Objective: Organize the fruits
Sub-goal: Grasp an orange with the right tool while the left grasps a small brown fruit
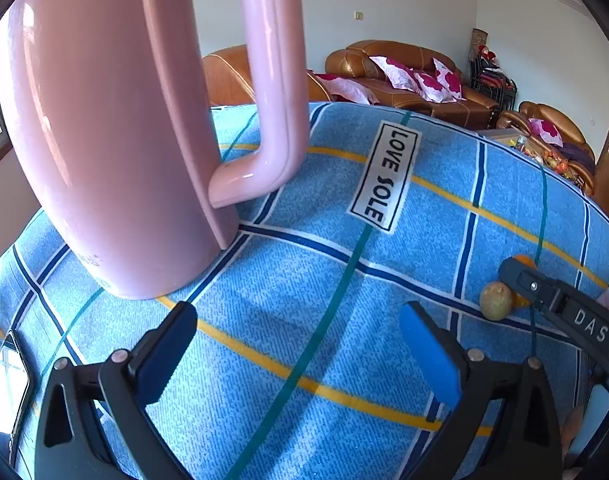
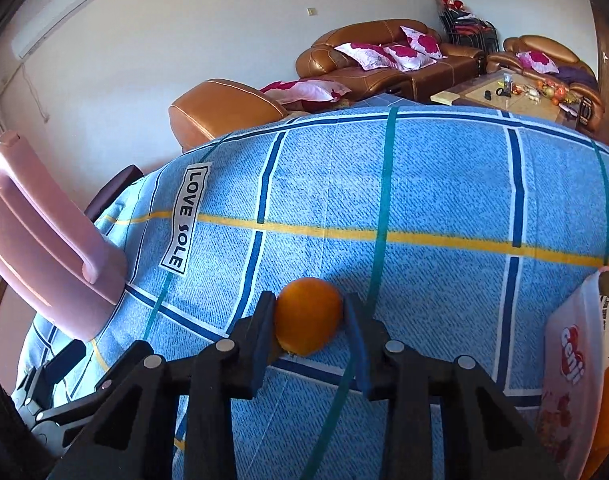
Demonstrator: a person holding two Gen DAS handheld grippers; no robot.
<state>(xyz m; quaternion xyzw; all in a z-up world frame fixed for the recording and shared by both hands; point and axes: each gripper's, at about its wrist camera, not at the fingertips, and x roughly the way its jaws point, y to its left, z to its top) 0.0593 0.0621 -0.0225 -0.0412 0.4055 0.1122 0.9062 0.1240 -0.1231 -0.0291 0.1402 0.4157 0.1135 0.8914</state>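
The pick-up is under way: right tongs [image 2: 309, 312] pinch the orange [image 2: 307, 316], seemingly firmly, left tongs [image 1: 300, 344] gape empty; next, lift toward the bag [image 2: 572, 364] at three o'clock.

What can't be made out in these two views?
- Round orange fruit: left wrist view, mostly behind the right gripper.
- Printed plastic bag: right wrist view, contents cut by the edge.
- Tall pink plastic jug: top cropped.
- Small greenish-brown fruit: kind unclear.
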